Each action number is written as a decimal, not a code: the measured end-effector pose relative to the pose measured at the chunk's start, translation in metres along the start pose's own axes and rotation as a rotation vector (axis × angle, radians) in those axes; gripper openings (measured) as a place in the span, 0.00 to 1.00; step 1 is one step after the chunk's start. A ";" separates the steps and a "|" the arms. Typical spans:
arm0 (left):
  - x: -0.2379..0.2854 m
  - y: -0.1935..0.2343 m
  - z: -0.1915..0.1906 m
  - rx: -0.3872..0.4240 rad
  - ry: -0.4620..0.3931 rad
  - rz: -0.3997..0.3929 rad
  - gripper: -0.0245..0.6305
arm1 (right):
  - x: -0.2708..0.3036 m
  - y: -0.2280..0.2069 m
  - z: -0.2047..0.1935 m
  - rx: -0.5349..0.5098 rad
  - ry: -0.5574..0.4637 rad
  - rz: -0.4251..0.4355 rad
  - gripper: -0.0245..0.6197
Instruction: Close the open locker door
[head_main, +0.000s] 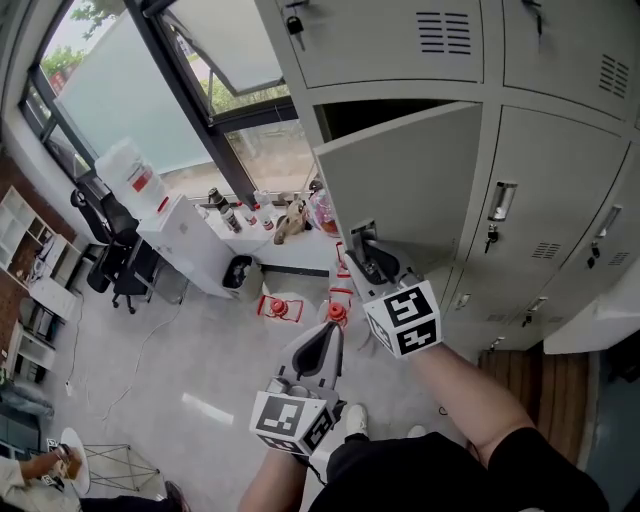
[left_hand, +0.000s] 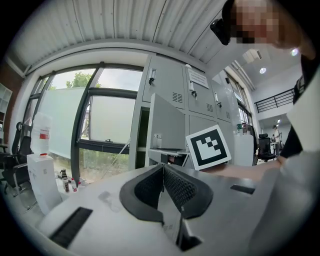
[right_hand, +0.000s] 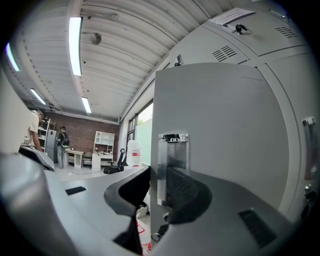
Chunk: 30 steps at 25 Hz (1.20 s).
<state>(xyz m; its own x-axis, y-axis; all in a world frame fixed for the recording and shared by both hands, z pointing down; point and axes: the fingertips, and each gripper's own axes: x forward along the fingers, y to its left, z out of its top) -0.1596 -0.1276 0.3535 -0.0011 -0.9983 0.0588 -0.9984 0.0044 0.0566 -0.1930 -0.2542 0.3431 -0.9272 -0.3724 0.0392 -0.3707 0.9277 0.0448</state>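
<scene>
The grey locker door (head_main: 400, 170) stands part open in front of its dark compartment (head_main: 370, 115). My right gripper (head_main: 365, 245) is at the door's free edge, level with the chrome handle plate (right_hand: 173, 155). In the right gripper view the door (right_hand: 220, 125) passes between the jaws, one pad on each face, so my right gripper (right_hand: 159, 187) is shut on that edge. Lower and nearer my body, my left gripper (head_main: 330, 330) holds nothing. Its jaws meet at the tip in the left gripper view (left_hand: 162, 167), which also shows the door (left_hand: 165, 122) ahead.
Shut lockers (head_main: 540, 200) with keyed handles flank the open one on the right and above. A window sill with bottles (head_main: 235, 212), a white cabinet (head_main: 185, 240), office chairs (head_main: 115, 265) and orange items (head_main: 285, 305) on the floor lie to the left.
</scene>
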 end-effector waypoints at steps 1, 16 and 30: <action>0.002 0.004 0.002 0.000 -0.002 -0.010 0.06 | 0.004 -0.001 0.000 0.002 0.003 -0.008 0.28; 0.033 0.051 0.000 -0.013 0.007 -0.136 0.07 | 0.057 -0.029 0.001 0.001 0.028 -0.111 0.25; 0.066 0.083 -0.003 -0.009 0.012 -0.205 0.06 | 0.090 -0.057 0.002 -0.010 0.033 -0.173 0.20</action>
<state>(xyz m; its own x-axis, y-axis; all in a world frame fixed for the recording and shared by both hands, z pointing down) -0.2422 -0.1931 0.3647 0.2031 -0.9775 0.0568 -0.9771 -0.1985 0.0771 -0.2554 -0.3407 0.3421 -0.8471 -0.5277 0.0622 -0.5243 0.8492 0.0640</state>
